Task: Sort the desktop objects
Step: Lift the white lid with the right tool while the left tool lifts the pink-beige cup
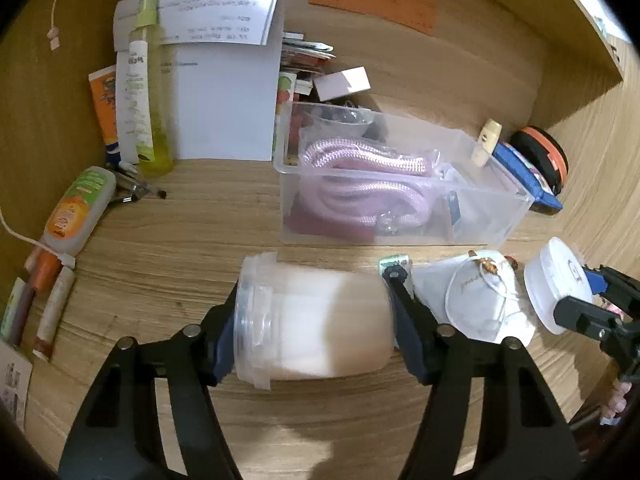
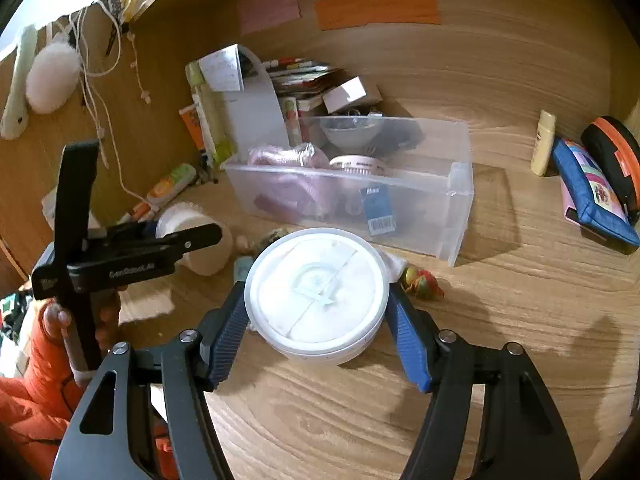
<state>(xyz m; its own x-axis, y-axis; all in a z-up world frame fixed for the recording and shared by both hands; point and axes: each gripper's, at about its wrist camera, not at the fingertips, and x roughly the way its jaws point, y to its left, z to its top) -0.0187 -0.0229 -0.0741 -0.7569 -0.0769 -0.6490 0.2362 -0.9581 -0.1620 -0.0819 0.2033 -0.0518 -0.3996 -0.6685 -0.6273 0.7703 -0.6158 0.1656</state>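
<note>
**Between both claws: two tubs up, bin dead ahead**

Between the left claw's (image 1: 312,320) fingers sits a clear jar (image 1: 316,320), pinched end to end, lid against the left finger and base against the right, so its long axis runs crosswise to the claw. It looks full of something pale, and appears held just above the worktop (image 1: 200,216). Over on the right claw (image 2: 316,304), blue pads (image 2: 408,340) squeeze a round white tub (image 2: 318,292) at its rim, lid facing the camera, also seemingly lifted.

Now the relation that matters: the clear bin (image 2: 460,184) lies straight ahead of both claws, long side across the view, open top up. Pink rope (image 1: 360,176) already fills its left part; the right end looks freer. From the right wrist view the tub sits just before the bin's front wall, so my call is the right claw has the shorter trip, needing only to go up and over that wall.

Readable writing is scarce: "Max" on a blue card (image 2: 378,208) inside the bin. Notes (image 2: 376,6) on the back wall are too blurred to read. A blue pouch (image 2: 592,196) lies well off right.
</note>
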